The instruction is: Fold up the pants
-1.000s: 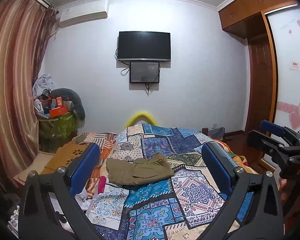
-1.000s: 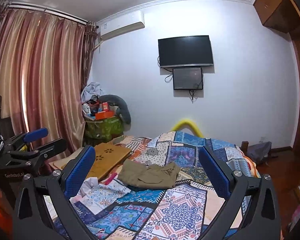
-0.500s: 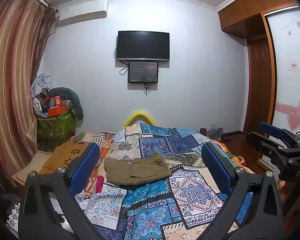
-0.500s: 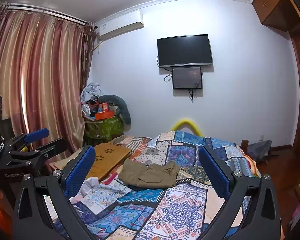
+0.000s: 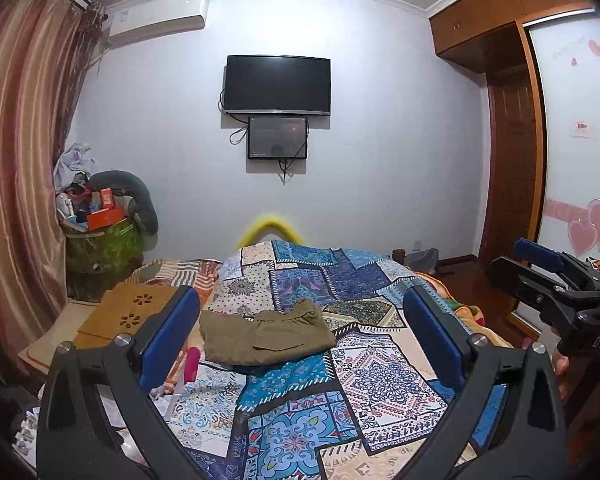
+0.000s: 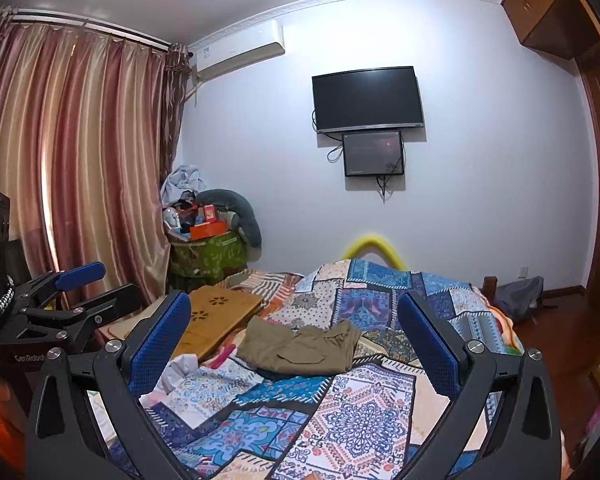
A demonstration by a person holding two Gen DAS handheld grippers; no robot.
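The olive pants (image 5: 266, 335) lie folded on the patchwork quilt (image 5: 364, 376), near the middle of the bed. I hold my left gripper (image 5: 300, 336) and right gripper (image 6: 296, 340) level above the quilt, both wide open, holding nothing.

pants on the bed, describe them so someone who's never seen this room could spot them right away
Start at the bed under its patchwork quilt, below the wall TV. The pants lie folded on the quilt's left half, near the wooden board. They are the only plain olive-khaki thing on all that blue patterned fabric.
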